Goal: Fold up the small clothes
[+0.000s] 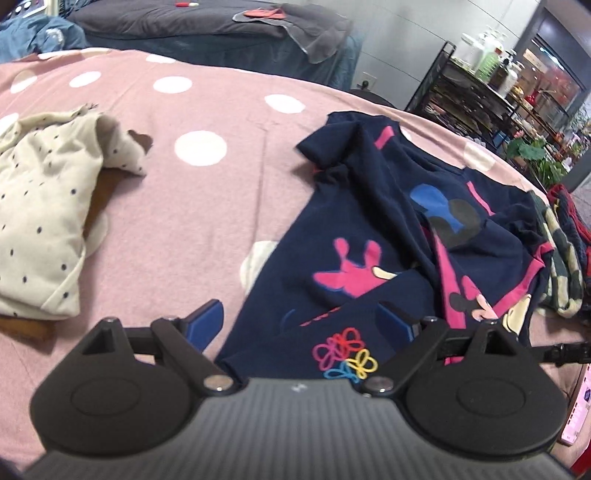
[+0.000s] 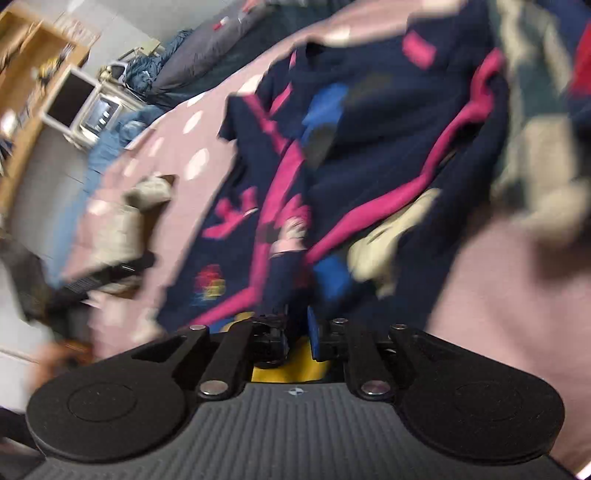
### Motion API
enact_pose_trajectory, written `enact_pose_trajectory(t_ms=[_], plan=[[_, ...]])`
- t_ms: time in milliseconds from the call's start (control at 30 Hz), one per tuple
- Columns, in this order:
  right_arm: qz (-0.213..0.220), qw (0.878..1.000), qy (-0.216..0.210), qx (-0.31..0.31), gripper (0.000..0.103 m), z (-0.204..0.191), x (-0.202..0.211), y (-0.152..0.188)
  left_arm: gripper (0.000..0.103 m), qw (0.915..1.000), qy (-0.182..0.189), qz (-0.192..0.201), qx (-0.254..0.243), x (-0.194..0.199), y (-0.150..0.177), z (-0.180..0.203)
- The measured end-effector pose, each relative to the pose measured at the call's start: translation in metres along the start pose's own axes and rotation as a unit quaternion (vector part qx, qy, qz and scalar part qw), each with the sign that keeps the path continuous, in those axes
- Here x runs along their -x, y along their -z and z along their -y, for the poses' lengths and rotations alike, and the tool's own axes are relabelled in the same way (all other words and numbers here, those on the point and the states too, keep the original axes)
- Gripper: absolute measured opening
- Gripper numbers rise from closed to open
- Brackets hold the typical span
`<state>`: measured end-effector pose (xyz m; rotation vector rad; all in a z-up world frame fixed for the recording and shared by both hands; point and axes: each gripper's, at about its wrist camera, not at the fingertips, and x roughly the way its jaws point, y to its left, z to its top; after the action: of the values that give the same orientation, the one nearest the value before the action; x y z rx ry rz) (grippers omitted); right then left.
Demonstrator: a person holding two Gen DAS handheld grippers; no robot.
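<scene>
A navy child's shirt [image 1: 369, 229] with pink trim and cartoon prints lies crumpled on the pink polka-dot bedspread [image 1: 184, 206]. My left gripper [image 1: 299, 321] is open and empty, just above the shirt's near hem. In the blurred right wrist view the same shirt [image 2: 369, 155] fills the middle. My right gripper [image 2: 297, 332] is shut on a fold of the navy shirt at its near edge. A cream dotted garment [image 1: 40, 206] lies folded at the left, apart from both grippers.
A pile of other clothes [image 1: 565, 251] lies at the right edge of the bed. A dark bed [image 1: 207, 26] stands behind, and a black shelf rack [image 1: 480, 92] with bottles at the far right. Desk and monitor [image 2: 70, 99] show at the left.
</scene>
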<state>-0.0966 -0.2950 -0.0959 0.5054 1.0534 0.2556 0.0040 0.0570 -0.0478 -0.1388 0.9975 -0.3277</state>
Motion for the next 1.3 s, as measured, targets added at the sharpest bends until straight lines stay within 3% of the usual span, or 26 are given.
enact_pose_trajectory(t_ms=[133,200,267,300,333,467,500,533,567,600,667,700,800,867,933,967,1033,1067,1133,1200,1300], plan=[[0.081,0.985,0.026,0.149,0.037,-0.048,0.011,0.004,0.092,0.9998,0.004,-0.007,-0.019,0.002,0.005,0.012],[0.086,0.973,0.024,0.212,0.042,-0.075,-0.002,0.010,0.092,0.9997,0.007,-0.010,-0.022,0.001,0.007,0.017],[0.074,0.956,0.038,0.281,0.054,-0.102,-0.022,0.023,0.092,0.9996,0.011,-0.013,-0.024,0.001,0.009,0.020],[0.066,0.945,0.057,0.315,0.059,-0.116,-0.035,0.033,0.092,0.9995,0.012,-0.014,-0.025,0.001,0.010,0.020],[0.053,0.934,0.078,0.344,0.070,-0.119,-0.043,0.044,0.092,0.9995,0.013,-0.015,-0.026,0.002,0.011,0.021],[0.024,0.867,0.173,0.467,0.073,-0.128,-0.081,0.084,0.092,0.9993,0.014,-0.020,-0.028,0.000,0.014,0.021],[0.019,0.849,0.196,0.491,0.072,-0.127,-0.090,0.089,0.092,0.9993,0.014,-0.021,-0.028,0.000,0.014,0.021],[0.013,0.841,0.214,0.497,0.053,-0.120,-0.092,0.090,0.092,0.9993,0.014,-0.023,-0.027,-0.001,0.013,0.020],[0.017,0.848,0.219,0.482,0.012,-0.116,-0.091,0.085,0.092,0.9993,0.014,-0.024,-0.027,-0.001,0.014,0.020],[0.023,0.865,0.210,0.455,0.011,-0.111,-0.081,0.077,0.092,0.9992,0.015,-0.023,-0.028,0.000,0.014,0.020],[0.042,0.886,0.191,0.421,0.010,-0.108,-0.057,0.066,0.093,0.9992,0.015,-0.023,-0.031,0.002,0.014,0.019],[0.060,0.903,0.169,0.390,0.009,-0.105,-0.039,0.059,0.093,0.9992,0.013,-0.022,-0.030,0.003,0.014,0.018],[0.094,0.973,0.054,0.206,0.009,-0.075,0.019,0.029,0.093,0.9995,0.011,-0.022,-0.023,0.002,0.012,0.015],[0.094,0.994,-0.033,0.042,0.009,-0.037,0.053,0.023,0.093,0.9995,0.011,-0.022,-0.022,0.001,0.011,0.015],[0.067,0.990,-0.083,-0.097,0.009,0.006,0.072,0.036,0.093,0.9993,0.011,-0.024,-0.025,-0.001,0.010,0.016],[0.054,0.986,-0.074,-0.139,0.009,0.024,0.078,0.048,0.094,0.9993,0.012,-0.025,-0.027,-0.002,0.009,0.017],[0.035,0.989,-0.018,-0.142,0.010,0.040,0.082,0.069,0.094,0.9991,0.013,-0.027,-0.030,-0.005,0.008,0.019],[0.029,0.988,-0.010,-0.150,0.010,0.046,0.080,0.077,0.094,0.9990,0.013,-0.029,-0.032,-0.007,0.007,0.021],[0.020,0.989,-0.023,-0.148,0.010,0.051,0.070,0.084,0.094,0.9987,0.014,-0.030,-0.037,-0.011,0.006,0.026],[0.011,0.994,0.009,-0.106,0.011,0.043,0.066,0.086,0.094,0.9982,0.016,-0.032,-0.048,-0.011,0.006,0.033],[-0.011,0.997,-0.006,-0.080,0.010,0.034,0.073,0.085,0.096,0.9972,0.016,-0.031,-0.065,-0.009,0.009,0.038]])
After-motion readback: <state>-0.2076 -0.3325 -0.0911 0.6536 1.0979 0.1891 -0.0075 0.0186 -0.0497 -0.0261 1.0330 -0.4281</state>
